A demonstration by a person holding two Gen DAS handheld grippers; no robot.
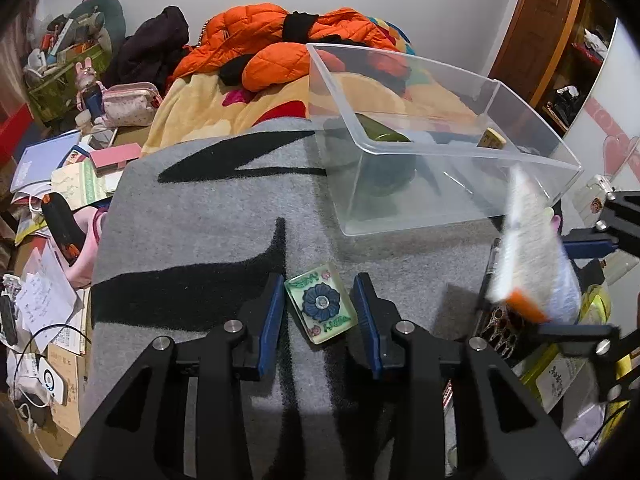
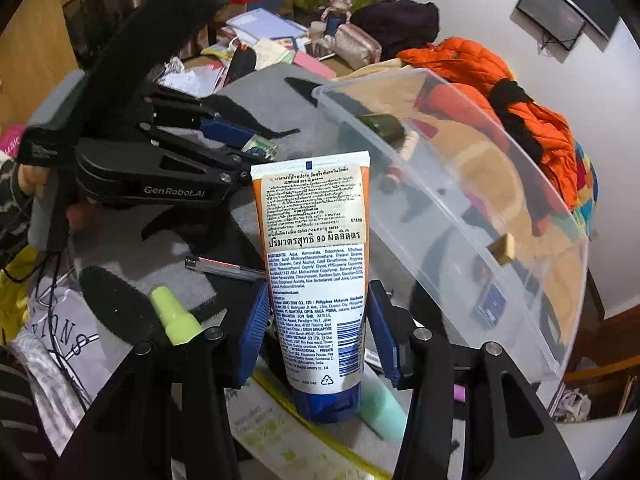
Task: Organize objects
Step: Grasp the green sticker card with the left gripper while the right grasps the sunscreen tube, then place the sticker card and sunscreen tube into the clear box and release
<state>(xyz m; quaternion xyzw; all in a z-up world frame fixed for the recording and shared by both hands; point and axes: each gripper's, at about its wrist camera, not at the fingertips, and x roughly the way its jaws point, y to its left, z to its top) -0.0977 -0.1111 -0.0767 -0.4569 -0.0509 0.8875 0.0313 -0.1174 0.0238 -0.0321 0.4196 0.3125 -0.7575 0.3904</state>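
A clear plastic bin (image 1: pixel 440 168) stands on the grey and black blanket; inside it lie a dark green jar (image 1: pixel 380 132) and a small yellow block (image 1: pixel 493 139). My left gripper (image 1: pixel 319 312) is open, its blue pads on either side of a glassy tile with a blue flower (image 1: pixel 320 307) lying on the blanket. My right gripper (image 2: pixel 318 328) is shut on a white and orange lotion tube (image 2: pixel 316 272), held upright beside the bin (image 2: pixel 460 208). The tube shows blurred at the right of the left wrist view (image 1: pixel 524 256).
An orange jacket (image 1: pixel 280 40) and dark clothes lie behind the bin. Papers, books and a pink pouch (image 1: pixel 128 104) clutter the left. A pen (image 2: pixel 224 268), a green marker (image 2: pixel 176 316) and a mint bottle (image 2: pixel 384 412) lie under the right gripper.
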